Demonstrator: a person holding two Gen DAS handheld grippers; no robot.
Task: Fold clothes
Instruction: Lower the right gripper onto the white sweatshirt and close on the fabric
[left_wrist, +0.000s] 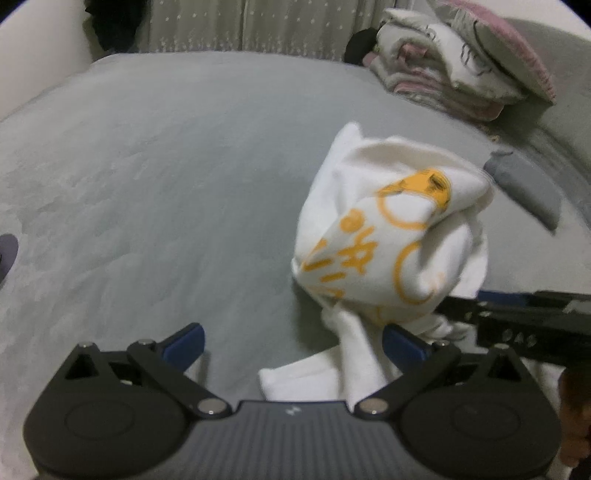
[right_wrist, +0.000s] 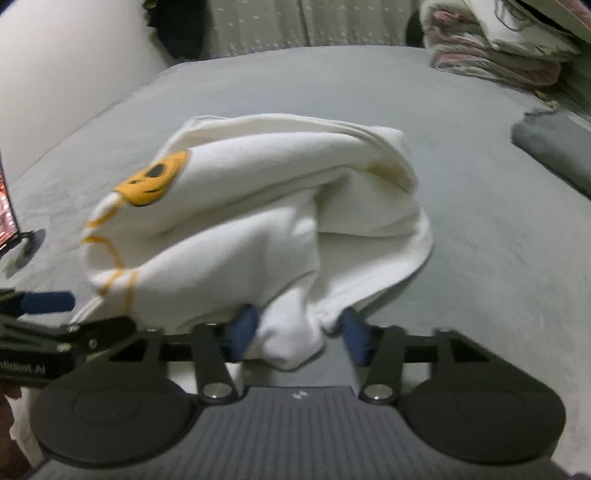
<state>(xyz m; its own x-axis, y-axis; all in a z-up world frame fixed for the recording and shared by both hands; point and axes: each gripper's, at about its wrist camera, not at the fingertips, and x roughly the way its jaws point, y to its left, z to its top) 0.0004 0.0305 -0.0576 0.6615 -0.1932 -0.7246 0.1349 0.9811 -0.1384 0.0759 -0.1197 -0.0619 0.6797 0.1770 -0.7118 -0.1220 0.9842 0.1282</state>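
A wide bed covered in a pale grey-green sheet (left_wrist: 155, 177) fills both views, running back to a light patterned curtain (left_wrist: 229, 26). At its far right corner sits a stack of folded cream and pink bedding (left_wrist: 443, 70), and nearer on the right lies a folded dark grey cloth (left_wrist: 524, 188).

The white cotton garment with orange-yellow printed lettering and a smiley face (right_wrist: 266, 206) is bunched and raised above the sheet near the bed's front edge, with its lower folds hanging down and trailing onto the sheet.

The right tool (right_wrist: 297, 338) has its blue pads (right_wrist: 242, 332) drawn partly together, with a hanging fold of the garment between them; the blur leaves it unclear whether they press on it. The left tool (left_wrist: 291, 345) stands wide, its right pad just beside the trailing cloth, with nothing gripped.
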